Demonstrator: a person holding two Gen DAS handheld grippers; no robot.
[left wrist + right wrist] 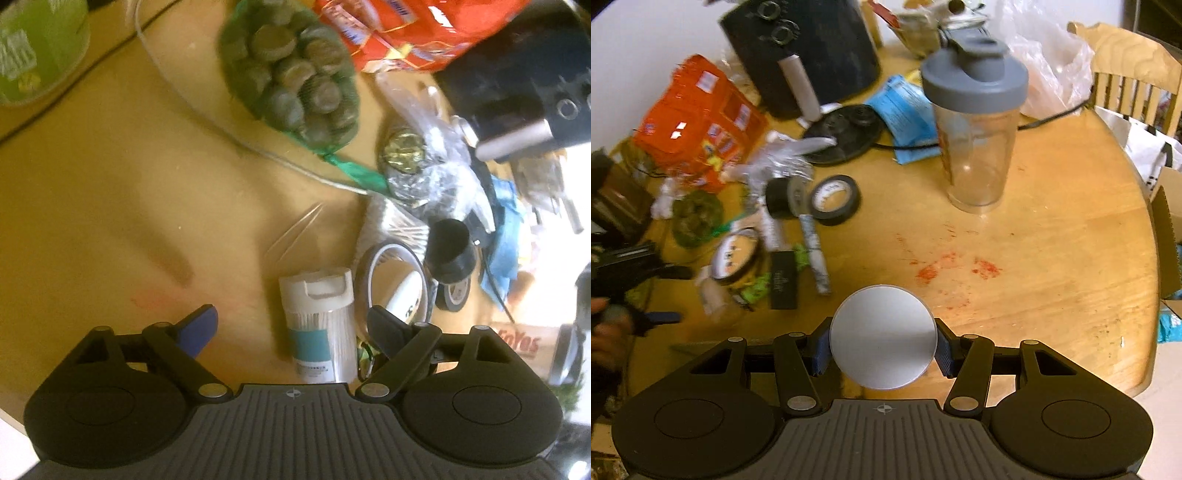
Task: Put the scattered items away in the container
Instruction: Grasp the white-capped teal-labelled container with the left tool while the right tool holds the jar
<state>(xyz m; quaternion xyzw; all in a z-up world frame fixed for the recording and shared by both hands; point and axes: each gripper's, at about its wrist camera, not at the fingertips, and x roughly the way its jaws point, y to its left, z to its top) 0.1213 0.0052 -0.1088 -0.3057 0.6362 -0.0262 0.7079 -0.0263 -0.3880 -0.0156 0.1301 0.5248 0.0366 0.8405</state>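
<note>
In the left wrist view a white tub of thin sticks with a teal label (317, 325) lies on the wooden table (110, 203). My left gripper (292, 313) is open astride it, with the blue finger (199, 330) and the black finger (384, 328) both clear of its sides. In the right wrist view my right gripper (882, 350) is shut on a round silver disc (882, 338), held above the table (1052, 258). At the left edge of that view a hand holds the left gripper (670, 295).
Clutter fills one side: a green net bag of round pieces (291, 81), an orange packet (698, 122), a black appliance (801, 55), tape rolls (833, 199) and a clear ring (391, 280). A grey-lidded shaker bottle (975, 129) stands upright. A green bowl (37, 48) and a cardboard box (1171, 240) sit at the edges.
</note>
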